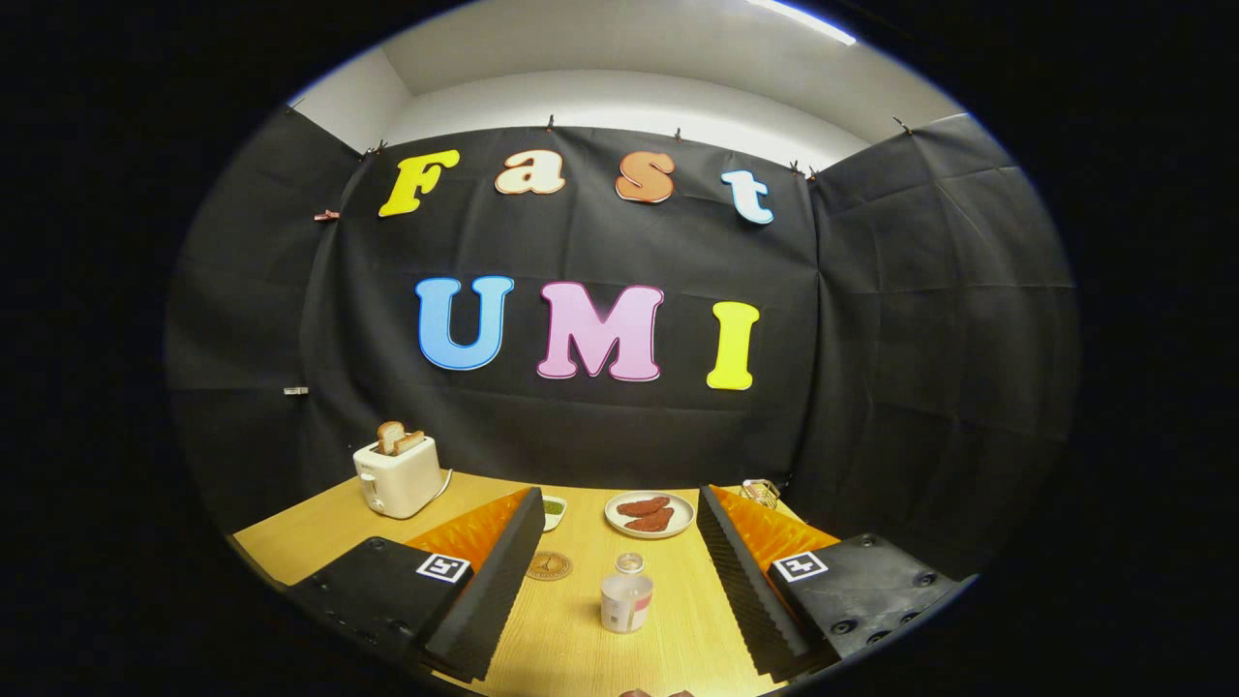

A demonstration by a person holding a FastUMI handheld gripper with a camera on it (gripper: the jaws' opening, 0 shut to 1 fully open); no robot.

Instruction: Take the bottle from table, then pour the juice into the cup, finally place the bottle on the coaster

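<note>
Your hand-held gripper (619, 590) is hanging above the wooden worktop (310, 542) with its two fingers spread wide and gripping nothing. The bottle (626, 592) is standing upright on the worktop in the gap between the fingers, touching neither, and sitting a little nearer the right finger than the left. It is a small clear bottle with its mouth open; a pale label is wrapping its lower body, and you cannot tell from here how much juice is sitting inside.

Just beyond the bottle and over toward your left finger, the round coaster (549, 565) is lying flat on the worktop with nothing on it, its edge tucking close beside that finger.

Farther on, a small cup (554, 510) with something dark green in it is peeking out from behind the tip of the left finger. A white plate (649, 515) is carrying two reddish-brown pieces of food, straight ahead past the bottle. A glass object (761, 492) is showing behind the right fingertip, too hidden to tell apart.

Farthest left, a cream toaster (397, 475) is holding two slices of toast (400, 439) upright in its slots.
</note>
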